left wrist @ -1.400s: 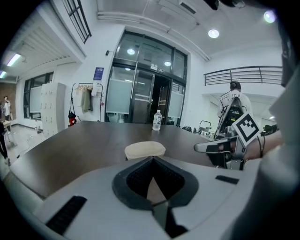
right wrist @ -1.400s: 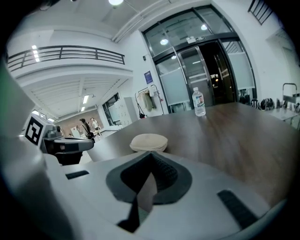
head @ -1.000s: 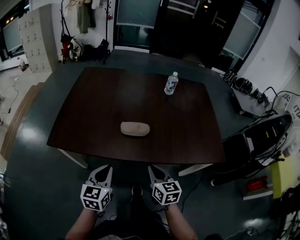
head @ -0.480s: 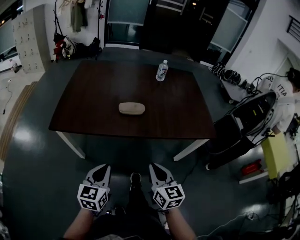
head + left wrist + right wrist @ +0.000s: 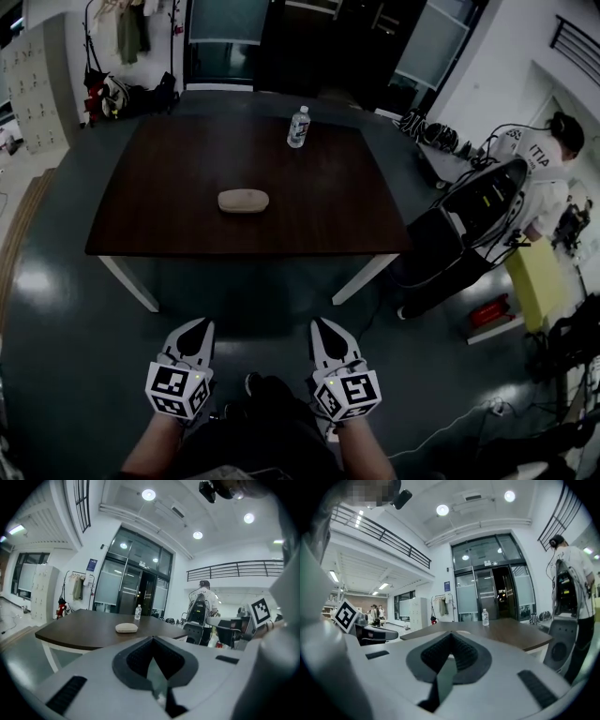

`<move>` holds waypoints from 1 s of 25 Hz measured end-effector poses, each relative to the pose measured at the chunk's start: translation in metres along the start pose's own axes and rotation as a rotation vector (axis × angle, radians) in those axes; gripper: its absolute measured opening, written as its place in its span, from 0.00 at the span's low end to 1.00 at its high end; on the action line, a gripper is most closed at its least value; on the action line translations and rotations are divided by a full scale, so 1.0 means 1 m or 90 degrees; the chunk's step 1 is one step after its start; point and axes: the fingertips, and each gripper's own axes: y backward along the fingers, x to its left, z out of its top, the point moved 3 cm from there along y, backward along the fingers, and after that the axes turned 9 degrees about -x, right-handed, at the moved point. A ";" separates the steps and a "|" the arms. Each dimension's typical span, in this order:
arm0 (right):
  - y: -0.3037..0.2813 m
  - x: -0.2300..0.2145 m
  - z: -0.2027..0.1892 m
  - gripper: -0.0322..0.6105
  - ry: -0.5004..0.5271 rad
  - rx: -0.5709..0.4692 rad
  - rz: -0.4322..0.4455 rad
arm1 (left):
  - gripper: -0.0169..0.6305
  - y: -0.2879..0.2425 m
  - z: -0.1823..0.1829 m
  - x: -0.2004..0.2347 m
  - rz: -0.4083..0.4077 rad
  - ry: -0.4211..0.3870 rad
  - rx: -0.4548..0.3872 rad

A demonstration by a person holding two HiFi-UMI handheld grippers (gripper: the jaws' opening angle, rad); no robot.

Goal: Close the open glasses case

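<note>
A beige glasses case (image 5: 244,200) lies near the middle of the dark brown table (image 5: 141,220); its lid looks down. In the left gripper view the case (image 5: 126,627) sits far off on the tabletop. My left gripper (image 5: 195,330) and right gripper (image 5: 324,330) hang low by the person's body, well short of the table's near edge. Both are shut with nothing between the fingers. The left gripper (image 5: 152,640) and the right gripper (image 5: 450,637) show their jaws pressed together in their own views.
A water bottle (image 5: 298,127) stands at the table's far edge. Right of the table are a black machine (image 5: 478,211) and a person in a white shirt (image 5: 548,173). Coat racks and bags (image 5: 112,89) line the back left wall. Grey floor lies between me and the table.
The table and case have shifted away and to the left in the head view as the person stepped back. Both grippers stayed shut near the body.
</note>
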 end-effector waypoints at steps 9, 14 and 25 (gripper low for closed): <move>0.005 -0.019 0.015 0.03 0.019 -0.025 -0.004 | 0.04 -0.011 0.006 -0.018 0.008 0.002 -0.003; 0.018 -0.046 0.024 0.03 0.014 -0.034 -0.010 | 0.04 -0.022 0.009 -0.039 0.005 -0.004 -0.001; 0.017 -0.075 0.021 0.03 -0.015 -0.030 -0.022 | 0.04 -0.037 0.017 -0.046 0.017 -0.014 -0.010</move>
